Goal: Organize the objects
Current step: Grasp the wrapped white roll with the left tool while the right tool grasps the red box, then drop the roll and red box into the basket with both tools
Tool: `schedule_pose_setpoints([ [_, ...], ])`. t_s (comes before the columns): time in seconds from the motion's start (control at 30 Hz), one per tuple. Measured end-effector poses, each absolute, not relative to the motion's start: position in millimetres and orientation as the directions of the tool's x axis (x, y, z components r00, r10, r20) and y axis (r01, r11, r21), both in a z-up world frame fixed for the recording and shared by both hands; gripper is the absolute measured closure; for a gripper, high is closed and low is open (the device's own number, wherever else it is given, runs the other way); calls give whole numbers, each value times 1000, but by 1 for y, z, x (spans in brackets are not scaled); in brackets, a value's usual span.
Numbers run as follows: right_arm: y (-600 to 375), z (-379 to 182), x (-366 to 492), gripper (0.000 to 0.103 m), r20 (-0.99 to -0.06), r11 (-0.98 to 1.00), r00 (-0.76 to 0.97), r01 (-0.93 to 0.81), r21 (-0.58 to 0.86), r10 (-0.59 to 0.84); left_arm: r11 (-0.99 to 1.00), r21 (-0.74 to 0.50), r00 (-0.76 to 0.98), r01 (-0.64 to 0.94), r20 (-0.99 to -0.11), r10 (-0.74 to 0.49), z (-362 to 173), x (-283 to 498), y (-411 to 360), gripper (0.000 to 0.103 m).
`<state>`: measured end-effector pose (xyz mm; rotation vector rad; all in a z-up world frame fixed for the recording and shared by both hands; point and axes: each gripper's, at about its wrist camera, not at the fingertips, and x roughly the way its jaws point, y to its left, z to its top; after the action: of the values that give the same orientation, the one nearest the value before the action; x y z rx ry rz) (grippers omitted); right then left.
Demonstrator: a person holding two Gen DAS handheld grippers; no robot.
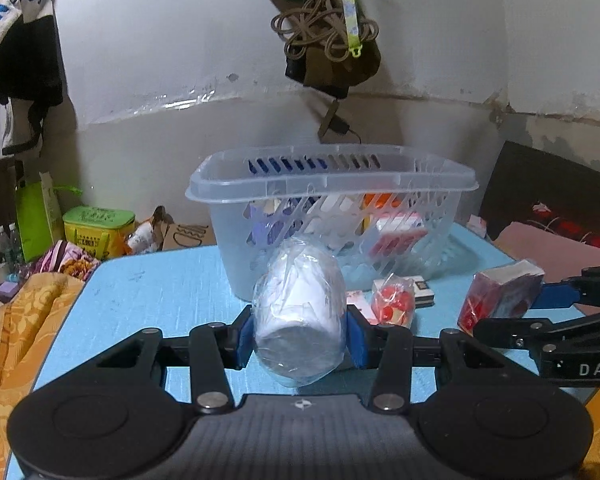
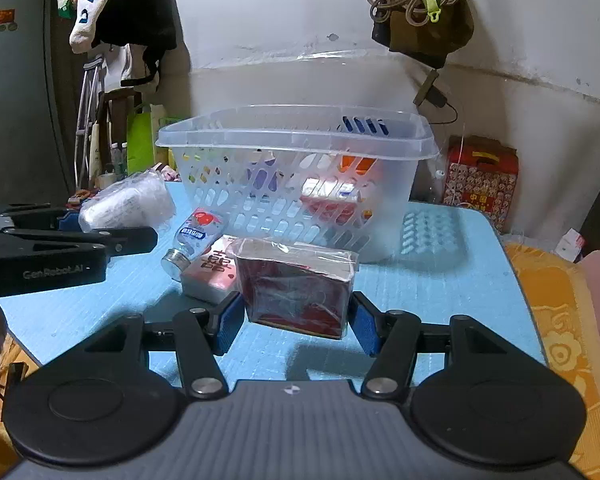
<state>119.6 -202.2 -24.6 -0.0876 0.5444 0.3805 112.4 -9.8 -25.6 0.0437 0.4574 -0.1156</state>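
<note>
The left gripper [image 1: 300,336] was clamped on a plastic-wrapped white roll [image 1: 300,312], held at the frame's centre just before the clear slotted basket [image 1: 332,184], which filled the middle of both views on the blue table [image 1: 148,292]. The right gripper [image 2: 296,320] stood wide around a wrapped red box [image 2: 298,288] at the centre of its view; whether the pads [image 2: 229,326] touched it could not be told. The loose, glossy wrap looked slippery, so the roll might slide out if tilted over the high rim, and a wrap-only pinch could let the box drop. Closing on the box could also nudge the pink carton [image 2: 212,270] and the small bottle [image 2: 196,238] lying just left of it. "GenRobot.AI" and "DAS" showed on the gripper bodies; the bottle's label and the carton's characters were too blurred to read.
</note>
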Motion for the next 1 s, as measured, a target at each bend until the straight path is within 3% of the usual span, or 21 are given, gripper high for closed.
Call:
schedule_pose_setpoints([
  [0.53, -211, -19, 115, 42, -496, 931, 804, -363, 30, 329, 990, 16, 896, 138, -427, -118, -19, 107, -13, 54],
  [0.83, -243, 20, 107, 42, -355, 925, 855, -362, 117, 379, 983, 72, 921, 167, -368, -129, -8, 90, -15, 54],
  [1.0, -245, 56, 125, 42, -268, 929, 890, -355, 105, 370, 991, -6, 943, 135, -307, -130, 28, 96, -8, 54],
])
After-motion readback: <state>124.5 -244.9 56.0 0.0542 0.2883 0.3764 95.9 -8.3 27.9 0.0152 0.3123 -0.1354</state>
